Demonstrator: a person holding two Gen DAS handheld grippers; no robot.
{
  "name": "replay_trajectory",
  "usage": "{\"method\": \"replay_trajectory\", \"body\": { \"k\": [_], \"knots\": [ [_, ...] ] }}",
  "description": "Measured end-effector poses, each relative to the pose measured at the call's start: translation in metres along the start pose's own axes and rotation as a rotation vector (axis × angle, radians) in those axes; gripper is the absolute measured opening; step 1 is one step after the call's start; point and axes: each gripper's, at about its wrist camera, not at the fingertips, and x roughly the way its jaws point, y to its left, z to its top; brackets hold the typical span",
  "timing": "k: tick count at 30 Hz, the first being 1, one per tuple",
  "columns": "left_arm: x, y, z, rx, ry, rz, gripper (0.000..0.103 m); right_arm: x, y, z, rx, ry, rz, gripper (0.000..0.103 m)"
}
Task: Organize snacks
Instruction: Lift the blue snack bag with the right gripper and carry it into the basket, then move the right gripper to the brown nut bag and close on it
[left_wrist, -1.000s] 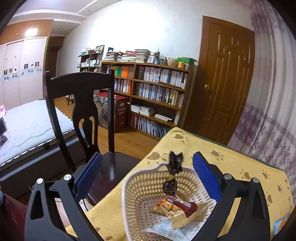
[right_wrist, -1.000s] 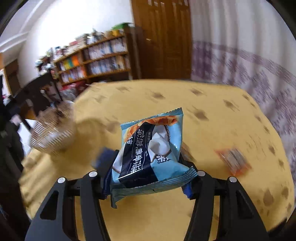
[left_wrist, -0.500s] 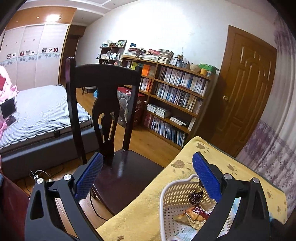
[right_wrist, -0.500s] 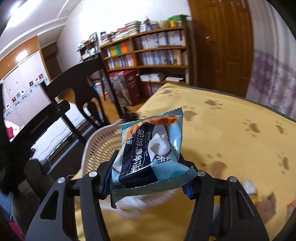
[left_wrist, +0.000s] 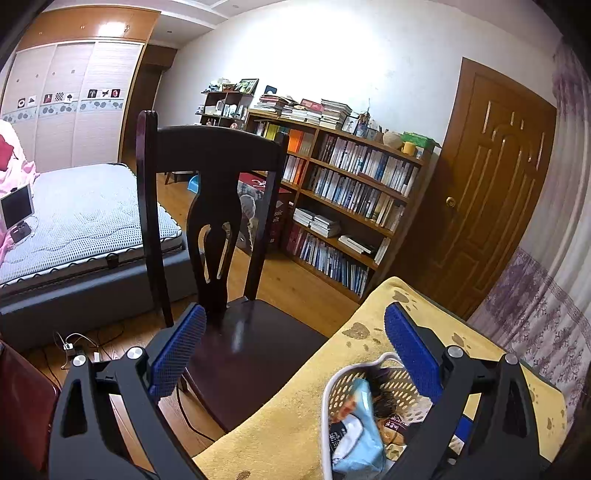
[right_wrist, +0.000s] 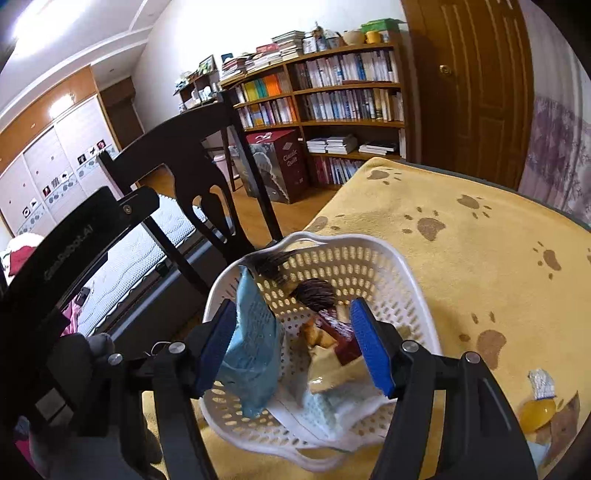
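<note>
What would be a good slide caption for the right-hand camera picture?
Open right gripper over the white basket on the yellow tablecloth, blue snack packet leaning inside.

My left gripper (left_wrist: 291, 343) is spread wide with nothing between its pads. My right gripper (right_wrist: 295, 343) is parted too, a gloved hand (right_wrist: 79, 354) beside it.

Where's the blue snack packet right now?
In the right wrist view, the blue snack packet stands inside the white basket at its left wall, against the open right gripper's left pad.
</note>
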Motion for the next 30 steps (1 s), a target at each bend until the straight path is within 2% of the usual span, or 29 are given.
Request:
{"method": "replay_trajectory", "body": {
  "k": [11, 23, 30],
  "knots": [
    [-0.015, -0.026, -0.008, 0.078, -0.018, -0.048, 0.099, -0.032, -0.039, -0.023, 0.040, -0.043, -0.108, 0.065],
    [-0.033, -0.075, -0.028, 0.202, -0.010, -0.161, 0.099, -0.090, -0.152, -0.058, 0.214, -0.075, -0.289, 0.065],
    [-0.040, -0.095, -0.036, 0.251, 0.004, -0.212, 0.099, -0.108, -0.212, -0.091, 0.302, -0.045, -0.383, 0.065]
  ]
}}
